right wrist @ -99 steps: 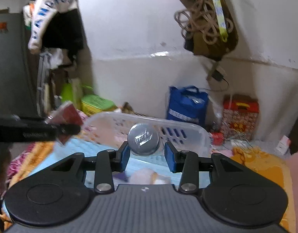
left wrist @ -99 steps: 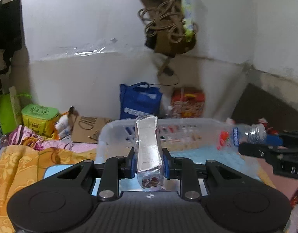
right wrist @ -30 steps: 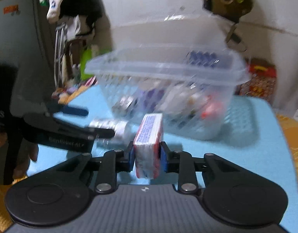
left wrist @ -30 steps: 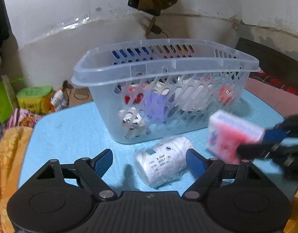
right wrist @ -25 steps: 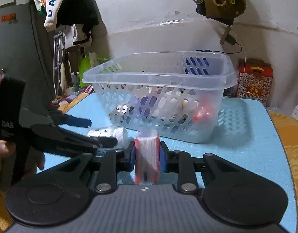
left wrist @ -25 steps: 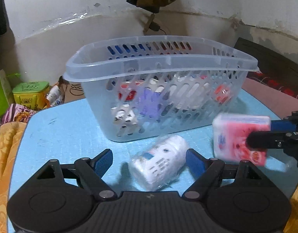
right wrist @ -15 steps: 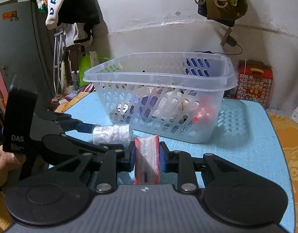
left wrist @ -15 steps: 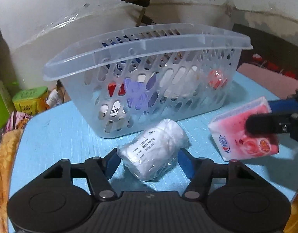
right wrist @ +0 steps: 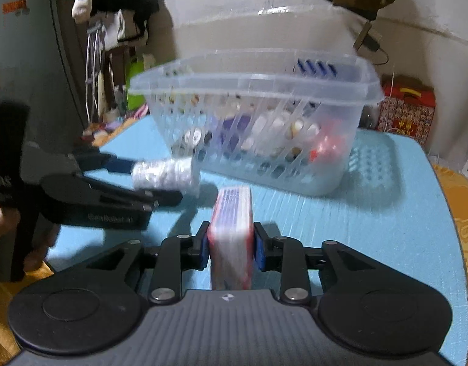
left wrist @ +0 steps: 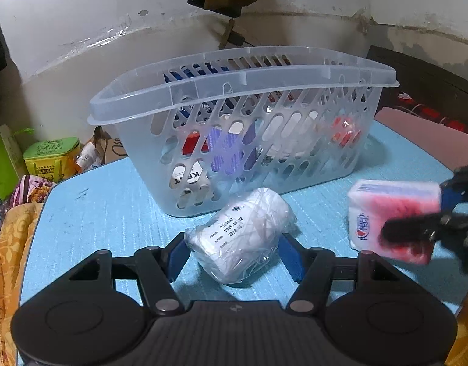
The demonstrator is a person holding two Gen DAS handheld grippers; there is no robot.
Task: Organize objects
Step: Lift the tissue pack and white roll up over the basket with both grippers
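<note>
Blue desk (left wrist: 112, 213) under a scuffed white wall, and right in the middle of it sits the clear slotted basket (left wrist: 243, 79), the landmark for everything going on. Through its slots several things already show inside: a red-and-white packet, something purple, a pale bottle shape, a red item toward its right end, so the sorting looks well along. Two pieces are outside it. Just in front of the basket, the wrapped white roll (left wrist: 243, 238) sits between the blue pads of the left gripper (left wrist: 234, 254); the fingers (left wrist: 176, 259) are partly closed and pressing its wrapper on both sides, so I judge it gripped, though whether it has lifted off the desk is hard to tell. To the front right of the basket, the right gripper (right wrist: 231, 248) has its fingers (right wrist: 260, 251) clamped tight on the pink tissue pack (right wrist: 232, 238), held on edge, clear above the desk. By my read, both items only need carrying over the basket rim and letting go.
</note>
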